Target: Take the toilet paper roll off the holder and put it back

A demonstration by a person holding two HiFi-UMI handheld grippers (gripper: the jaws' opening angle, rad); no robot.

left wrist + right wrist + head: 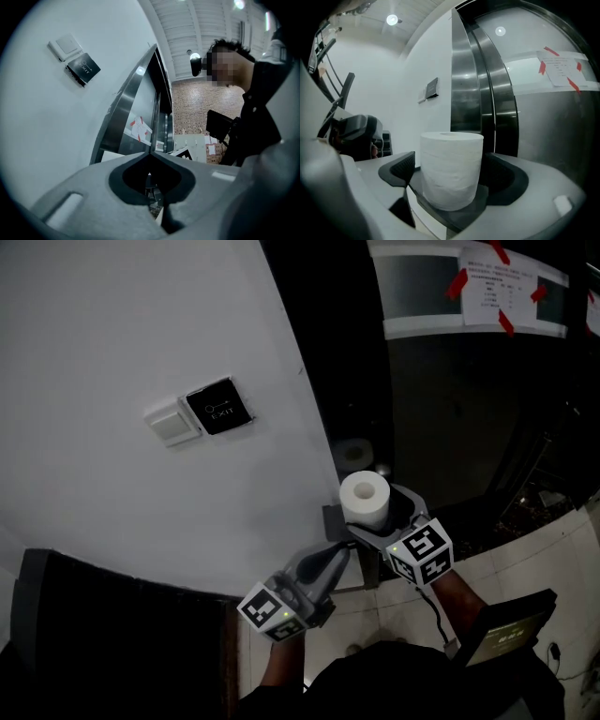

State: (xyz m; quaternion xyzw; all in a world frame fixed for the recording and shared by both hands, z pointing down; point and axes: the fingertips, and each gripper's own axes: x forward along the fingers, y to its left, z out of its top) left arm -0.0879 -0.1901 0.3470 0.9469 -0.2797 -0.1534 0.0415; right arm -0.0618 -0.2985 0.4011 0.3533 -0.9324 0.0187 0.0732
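One dark holder [483, 200] is seen by a white wall [112, 343]; toilet paper roll [364, 498] is stood upright on it, axis vertical, right gripper [453, 174] spread wide around it, left gripper [151, 154] closed.

The toilet paper roll [364, 500] stands upright on the holder [461, 216] between the right gripper [451, 169] jaws, with the left gripper [323, 568] near-left and the exit button [217, 407] far left on the wall [103, 334].

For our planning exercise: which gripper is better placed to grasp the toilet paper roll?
Right, probably. The right gripper has open jaws either side of the toilet paper roll; the left gripper is shut and empty.
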